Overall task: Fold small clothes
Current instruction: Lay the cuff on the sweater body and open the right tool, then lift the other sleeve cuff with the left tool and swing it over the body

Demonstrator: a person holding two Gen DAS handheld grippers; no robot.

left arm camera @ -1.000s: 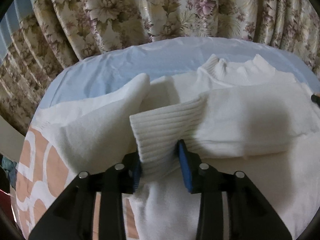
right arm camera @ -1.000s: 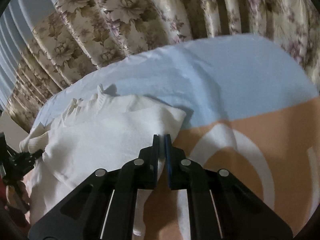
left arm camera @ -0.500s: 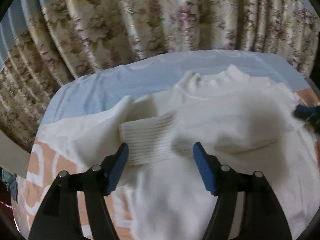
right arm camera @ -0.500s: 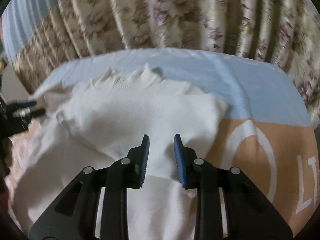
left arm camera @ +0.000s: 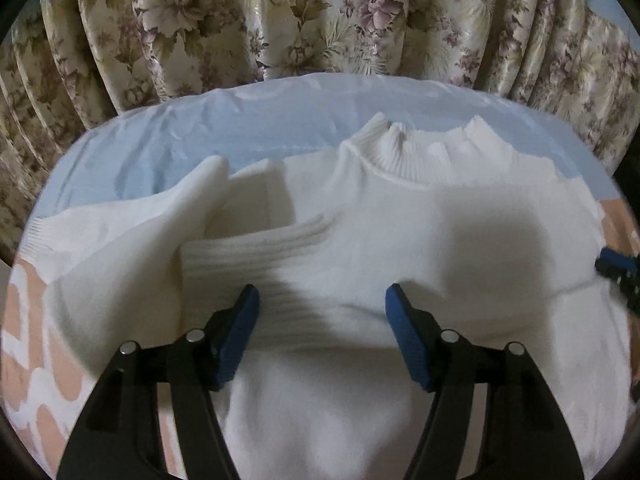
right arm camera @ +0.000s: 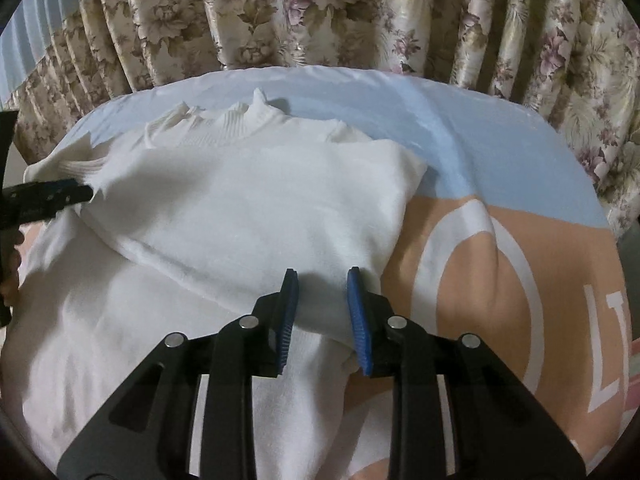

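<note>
My left tool gapes wide over the white sweater, above its folded sleeve cuff. My right tool stands slightly parted at the sweater's edge. Sweater lies below the floral curtain.

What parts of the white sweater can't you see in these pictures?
- Bottom hem of the sweater: cut off by the lower edge in both wrist views, behind the black gripper arms.
- Left wrist view: the sweater's right side runs out at the picture's rim.
- Right wrist view: the folded sleeve covers the chest beneath it.
- Sleeve cuff: blurred in the left wrist view; in the right wrist view the left gripper hides part of it.
</note>
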